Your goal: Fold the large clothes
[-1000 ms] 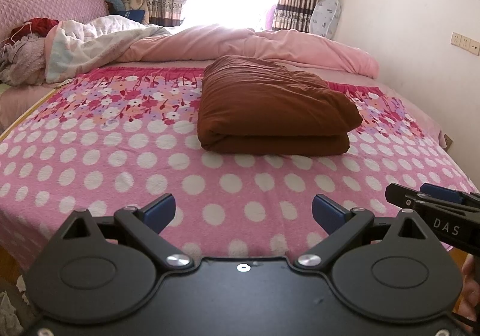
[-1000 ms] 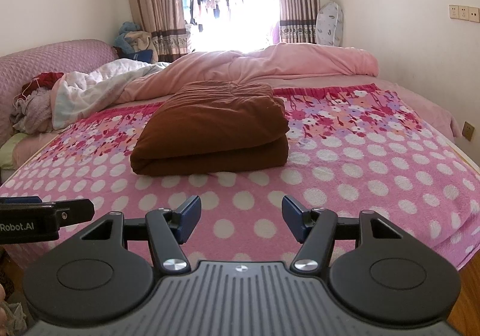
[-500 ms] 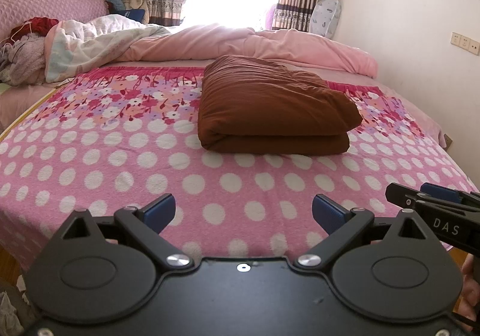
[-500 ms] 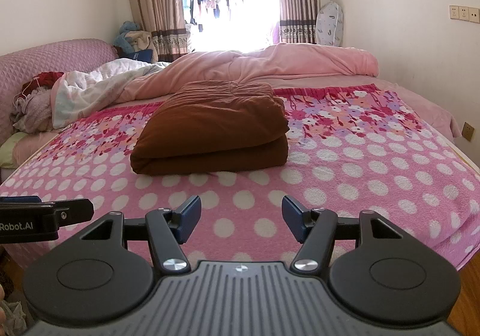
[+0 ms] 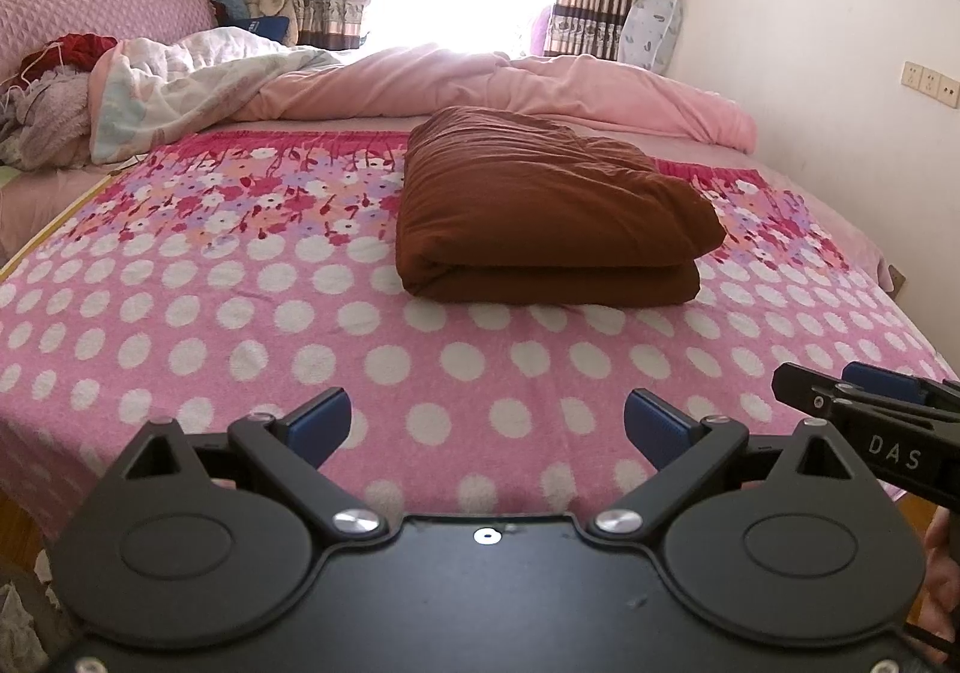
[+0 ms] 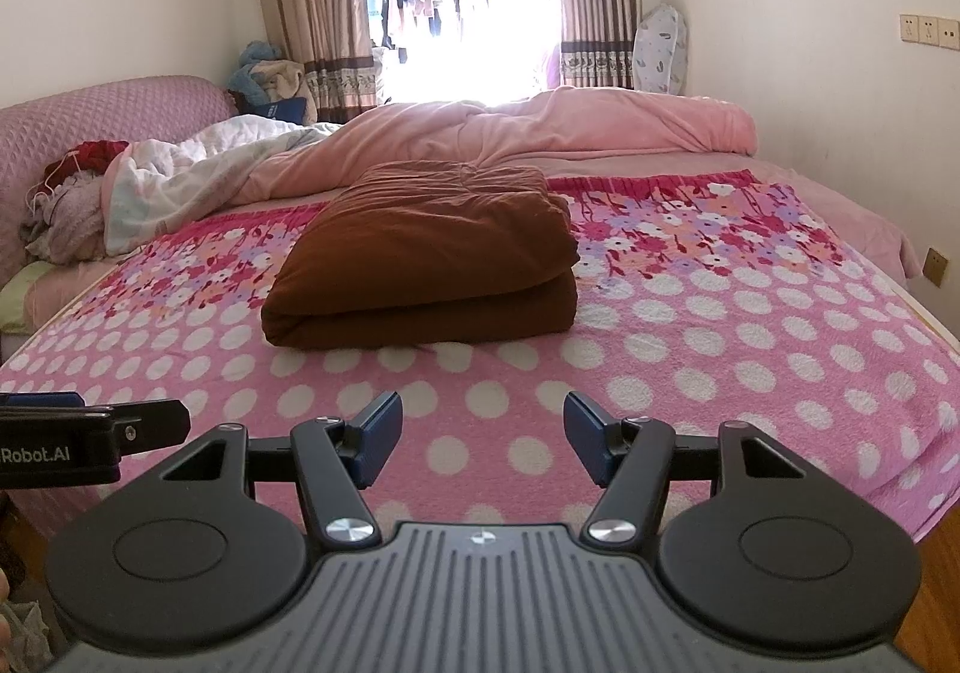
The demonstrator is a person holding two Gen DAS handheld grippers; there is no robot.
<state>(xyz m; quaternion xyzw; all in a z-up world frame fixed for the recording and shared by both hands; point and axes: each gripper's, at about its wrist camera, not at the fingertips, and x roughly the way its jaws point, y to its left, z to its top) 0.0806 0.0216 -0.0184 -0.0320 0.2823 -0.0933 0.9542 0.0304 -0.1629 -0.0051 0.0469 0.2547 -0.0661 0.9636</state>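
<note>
A brown garment lies folded into a thick rectangular bundle in the middle of the bed, on a pink polka-dot and floral blanket. My left gripper hovers over the blanket's near edge, well short of the bundle, open with nothing between its blue pads. My right gripper hangs beside it, also open and empty, a little back from the bundle. Each gripper's finger shows at the edge of the other's view.
A rumpled pink duvet and a white quilt lie across the far side of the bed. A heap of clothes sits at the far left by the pink headboard. Walls stand right; curtains and a bright window behind.
</note>
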